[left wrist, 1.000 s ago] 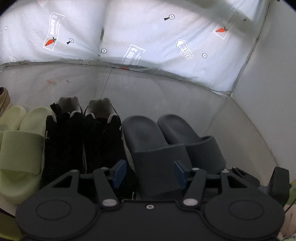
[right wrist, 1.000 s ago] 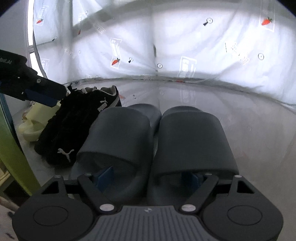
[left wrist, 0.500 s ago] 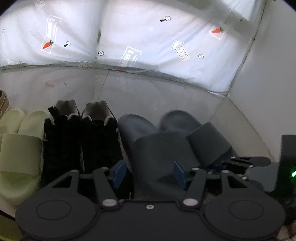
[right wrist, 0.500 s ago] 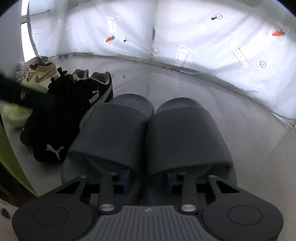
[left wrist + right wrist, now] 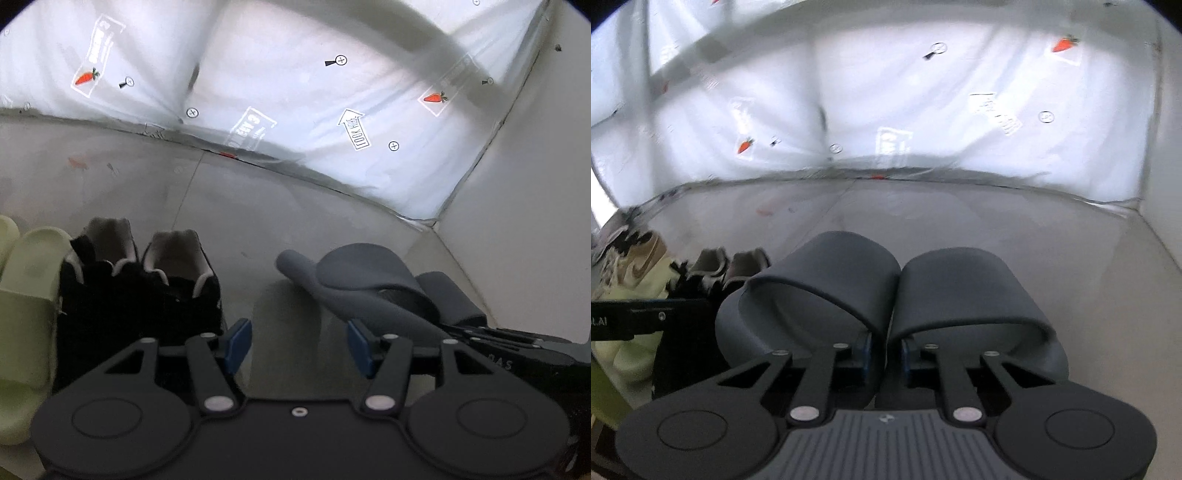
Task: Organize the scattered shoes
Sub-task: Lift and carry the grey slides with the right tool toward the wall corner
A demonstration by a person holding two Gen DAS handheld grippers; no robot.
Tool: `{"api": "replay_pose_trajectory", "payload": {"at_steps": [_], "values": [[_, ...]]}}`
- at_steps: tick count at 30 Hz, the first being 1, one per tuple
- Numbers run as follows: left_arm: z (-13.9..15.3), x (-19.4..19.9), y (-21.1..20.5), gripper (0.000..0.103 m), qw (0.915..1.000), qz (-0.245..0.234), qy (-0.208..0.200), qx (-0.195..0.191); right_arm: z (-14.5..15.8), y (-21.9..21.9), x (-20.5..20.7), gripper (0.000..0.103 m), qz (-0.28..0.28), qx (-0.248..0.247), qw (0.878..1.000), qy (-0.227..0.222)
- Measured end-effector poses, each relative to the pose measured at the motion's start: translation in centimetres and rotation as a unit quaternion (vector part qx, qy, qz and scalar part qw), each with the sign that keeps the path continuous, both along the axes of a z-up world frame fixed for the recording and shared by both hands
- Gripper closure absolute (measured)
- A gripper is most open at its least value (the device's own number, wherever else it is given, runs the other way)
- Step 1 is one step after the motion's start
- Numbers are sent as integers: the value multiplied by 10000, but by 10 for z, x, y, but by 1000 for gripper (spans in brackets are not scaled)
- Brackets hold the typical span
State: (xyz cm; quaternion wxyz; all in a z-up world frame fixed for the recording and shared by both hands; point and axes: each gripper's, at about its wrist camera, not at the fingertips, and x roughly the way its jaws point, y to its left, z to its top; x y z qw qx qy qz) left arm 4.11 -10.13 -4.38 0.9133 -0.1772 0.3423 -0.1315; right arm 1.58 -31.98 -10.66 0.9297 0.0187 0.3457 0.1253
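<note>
Lifting dark grey slides [image 5: 886, 295] as a pair | right gripper [image 5: 884, 354] is clamped on their adjoining inner edges, toes directed away from the jaws | left gripper [image 5: 299, 345] is held half open, empty, beside black sneakers [image 5: 144, 280].

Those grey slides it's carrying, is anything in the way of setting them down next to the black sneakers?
Nothing visible. The right gripper is shut on the grey slides, and the floor beside the black sneakers shows bare. The left gripper hangs open over that gap, holding nothing.
</note>
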Motion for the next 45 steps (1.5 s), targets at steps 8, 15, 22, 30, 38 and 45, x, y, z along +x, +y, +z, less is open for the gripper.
{"api": "replay_pose_trajectory", "payload": {"at_steps": [8,15,22,30,38,45], "values": [[2,8,-19,45,9998,-117,-124,-82,9,-34,0,85,-733,-147,9972,-36],[15,22,-61,45,9990,0,-445,-29,9,-88,6,85,-1193,-171,9923,-286],[33,35,-126,45,9976,156,-676,49,9,-159,26,84,-1096,-287,9926,-425],[17,57,-199,45,9987,97,-472,142,-12,-250,55,84,-1169,-160,9925,-307],[13,96,-247,45,9983,45,-315,479,-15,-297,90,84,-965,-183,9943,-405],[14,158,-272,45,9979,99,-152,628,-26,-317,146,84,-1087,-125,9930,-455]]}}
